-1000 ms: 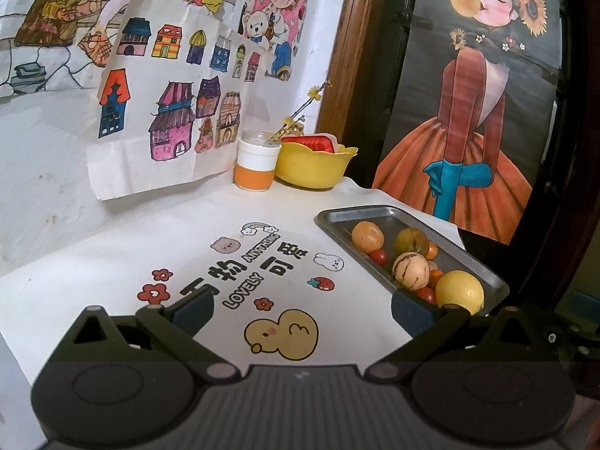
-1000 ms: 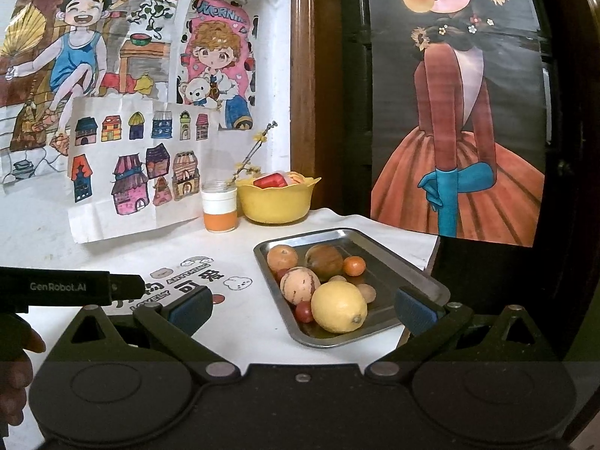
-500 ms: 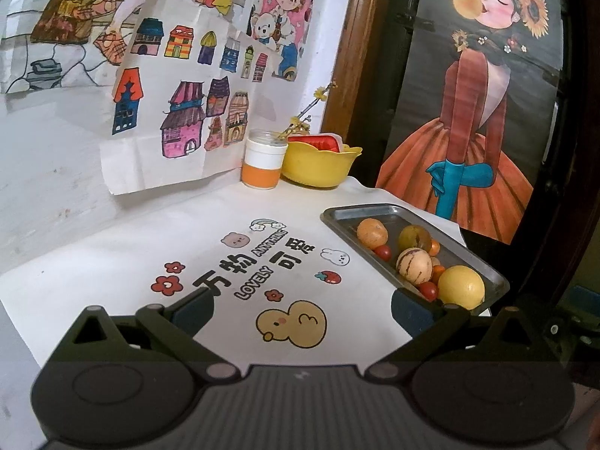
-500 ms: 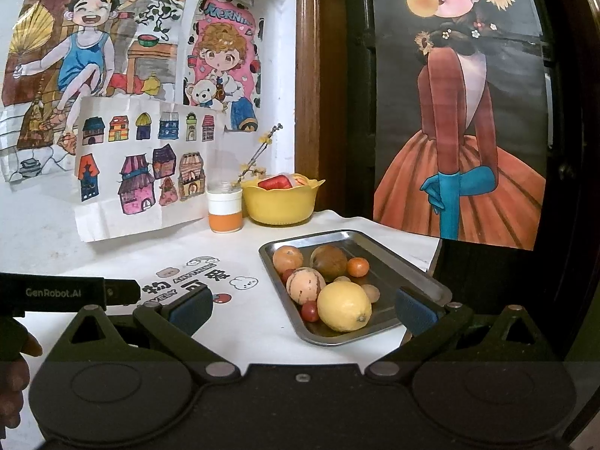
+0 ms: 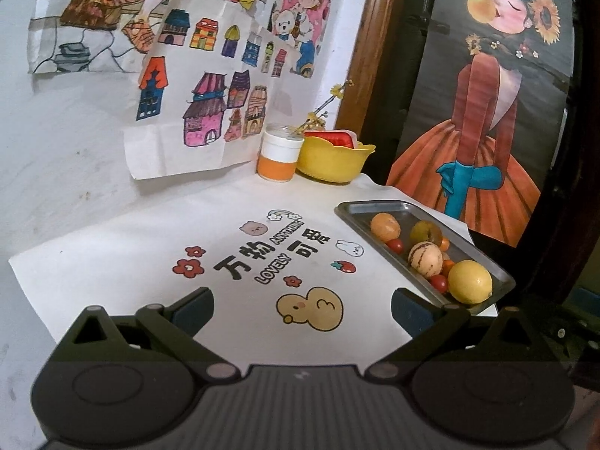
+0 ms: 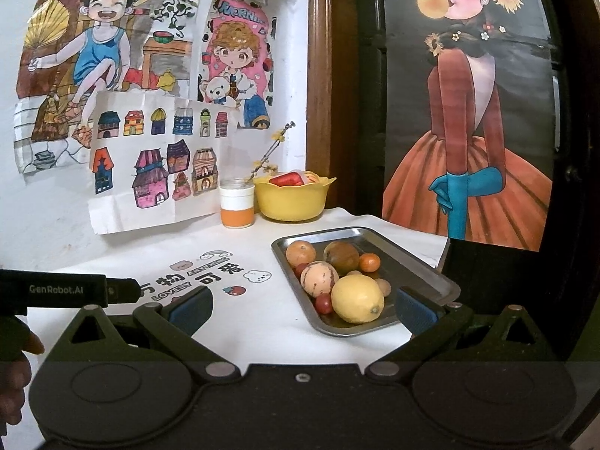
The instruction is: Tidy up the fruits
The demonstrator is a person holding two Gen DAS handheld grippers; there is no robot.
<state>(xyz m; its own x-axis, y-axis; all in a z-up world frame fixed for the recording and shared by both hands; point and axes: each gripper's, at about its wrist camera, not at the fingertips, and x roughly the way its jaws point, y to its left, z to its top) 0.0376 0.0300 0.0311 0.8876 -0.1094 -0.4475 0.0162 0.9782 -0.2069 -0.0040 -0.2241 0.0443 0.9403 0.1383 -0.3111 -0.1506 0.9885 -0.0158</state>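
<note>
Spread wide with nothing gripped, the left gripper (image 5: 302, 307) and right gripper (image 6: 303, 307) are held above the table (image 6: 243, 322). Fruits (image 6: 339, 277) are piled in a metal tray (image 6: 423, 273) at two o'clock.

Dim, soft light; fisheye-warped edges

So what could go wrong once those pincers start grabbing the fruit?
The metal tray sits near the table's right edge, so a push might slide it off. The lemon rests against the striped fruit and a cherry tomato; lifting it may set them rolling. The tomatoes look soft and could get squashed. Both the right gripper and left gripper are open.
</note>
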